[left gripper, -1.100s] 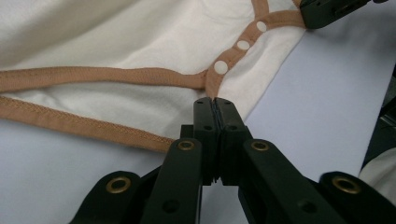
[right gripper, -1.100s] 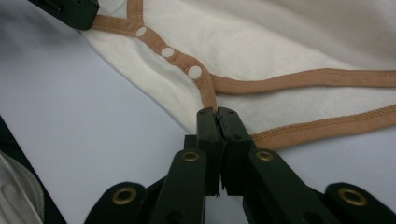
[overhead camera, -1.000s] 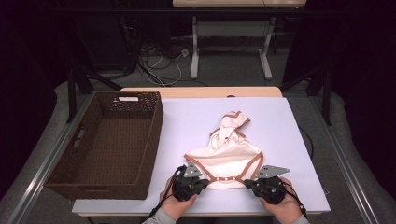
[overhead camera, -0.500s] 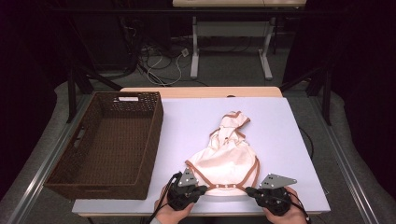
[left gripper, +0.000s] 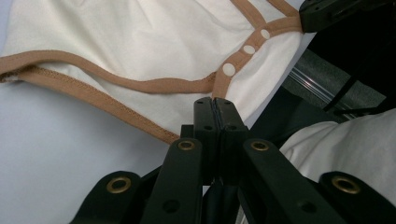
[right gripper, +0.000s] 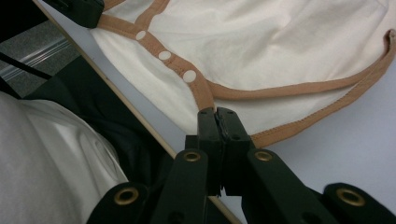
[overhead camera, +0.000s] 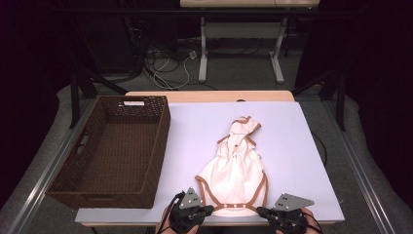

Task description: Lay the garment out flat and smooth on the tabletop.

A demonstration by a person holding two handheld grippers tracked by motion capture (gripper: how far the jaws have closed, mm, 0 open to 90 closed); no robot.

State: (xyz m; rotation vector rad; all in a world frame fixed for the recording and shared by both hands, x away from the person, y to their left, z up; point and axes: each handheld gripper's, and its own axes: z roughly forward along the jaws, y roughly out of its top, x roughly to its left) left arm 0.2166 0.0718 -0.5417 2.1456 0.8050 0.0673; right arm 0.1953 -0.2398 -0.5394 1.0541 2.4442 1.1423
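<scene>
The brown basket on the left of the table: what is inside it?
The wicker basket shows only its bare woven floor; nothing lies on it. The strip just behind its near wall is hidden. The cream bodysuit lies outside, on the table.

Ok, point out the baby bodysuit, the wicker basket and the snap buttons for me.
baby bodysuit (overhead camera: 234, 175), high view, on the middle of its cream body.
wicker basket (overhead camera: 163, 127), high view, on its right wall.
snap buttons (left gripper: 229, 69), left gripper view, on the nearest white snap on the brown trim.
</scene>
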